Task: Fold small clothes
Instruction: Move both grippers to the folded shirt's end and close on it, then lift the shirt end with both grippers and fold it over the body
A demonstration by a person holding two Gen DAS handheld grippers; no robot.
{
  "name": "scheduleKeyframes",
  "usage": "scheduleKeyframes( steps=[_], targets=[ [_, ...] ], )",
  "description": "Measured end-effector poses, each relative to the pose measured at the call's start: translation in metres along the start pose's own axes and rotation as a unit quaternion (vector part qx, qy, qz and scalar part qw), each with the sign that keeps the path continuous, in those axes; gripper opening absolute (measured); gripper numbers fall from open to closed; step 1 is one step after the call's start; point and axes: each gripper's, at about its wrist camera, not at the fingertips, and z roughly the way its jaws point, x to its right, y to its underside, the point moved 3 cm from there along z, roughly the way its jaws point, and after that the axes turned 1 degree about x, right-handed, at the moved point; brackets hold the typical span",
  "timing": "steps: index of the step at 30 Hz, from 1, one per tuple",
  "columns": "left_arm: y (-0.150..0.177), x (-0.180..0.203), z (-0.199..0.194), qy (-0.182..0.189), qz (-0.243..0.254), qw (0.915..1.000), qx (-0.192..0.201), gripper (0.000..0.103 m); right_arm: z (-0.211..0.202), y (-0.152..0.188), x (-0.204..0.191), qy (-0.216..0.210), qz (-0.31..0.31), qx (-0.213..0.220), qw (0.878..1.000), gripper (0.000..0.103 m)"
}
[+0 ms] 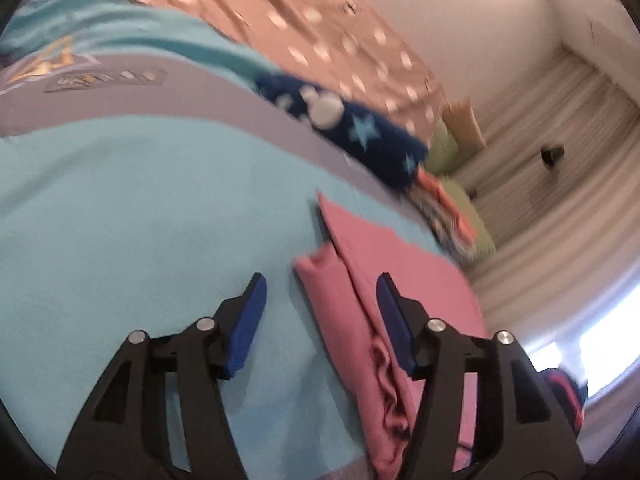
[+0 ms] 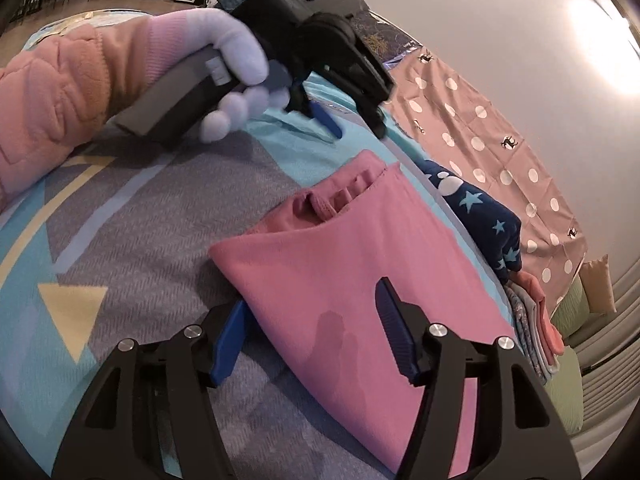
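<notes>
A pink garment (image 1: 360, 264) (image 2: 340, 264) lies folded flat on the teal and grey patterned mat (image 1: 120, 220) (image 2: 140, 220), its gathered waistband turned toward the far end. My left gripper (image 1: 320, 292) is open just above the mat. The garment's folded edge lies between its blue pads (image 1: 248, 312) without being pinched. In the right wrist view that same left gripper (image 2: 354, 126) hovers beyond the garment's far end, held by a gloved hand (image 2: 236, 76) in a pink sleeve. My right gripper (image 2: 312, 296) is open, straddling the garment's near corner, pads apart from the cloth.
A navy star-print garment (image 1: 352, 132) (image 2: 480, 208) lies beside the pink one. A pink polka-dot cloth (image 1: 320, 20) (image 2: 480, 140) is spread beyond it. A stack of folded clothes (image 2: 536, 320) (image 1: 448, 216) rests on a green cushion (image 2: 564, 392) near the curtain (image 1: 560, 200).
</notes>
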Motion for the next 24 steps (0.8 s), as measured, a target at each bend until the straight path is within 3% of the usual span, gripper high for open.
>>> scheduleKeyframes(
  steps=[2,4,5,6,7,8,12,16,24],
  targets=[
    [0.009,0.012,0.011,-0.012,0.031,0.9992,-0.021,0.058,0.002,-0.003,-0.003,0.010,-0.005,0.003,1.000,0.062],
    [0.014,0.023,0.017,-0.014,0.048,0.9983,-0.029,0.058,0.005,-0.007,-0.007,0.008,-0.012,0.005,1.000,0.056],
    [0.015,0.024,0.018,-0.009,0.044,0.9986,-0.029,0.057,0.007,-0.009,-0.010,-0.001,-0.016,0.005,1.000,0.043],
    [0.016,0.024,0.021,-0.007,0.039,0.9988,-0.029,0.038,0.009,-0.011,-0.013,-0.012,-0.019,0.004,1.000,0.023],
    [0.016,0.023,0.026,-0.019,0.036,0.9987,-0.032,0.010,0.012,-0.013,-0.017,-0.026,-0.024,0.001,0.999,0.011],
    [0.017,0.020,0.027,-0.018,0.029,0.9989,-0.032,0.010,0.013,-0.014,-0.018,-0.021,-0.026,0.000,0.999,0.005],
    [0.014,0.021,0.008,-0.001,0.020,0.9998,0.004,0.009,-0.005,-0.017,-0.007,-0.043,0.009,0.023,0.999,0.004],
    [0.019,0.009,0.024,-0.026,0.007,0.9993,-0.026,0.009,0.012,-0.010,-0.009,-0.073,0.018,-0.006,0.997,0.004],
    [0.020,0.018,0.020,-0.030,0.022,0.9992,-0.015,0.009,0.002,-0.013,0.005,-0.079,0.055,0.010,0.995,0.004]
  ],
)
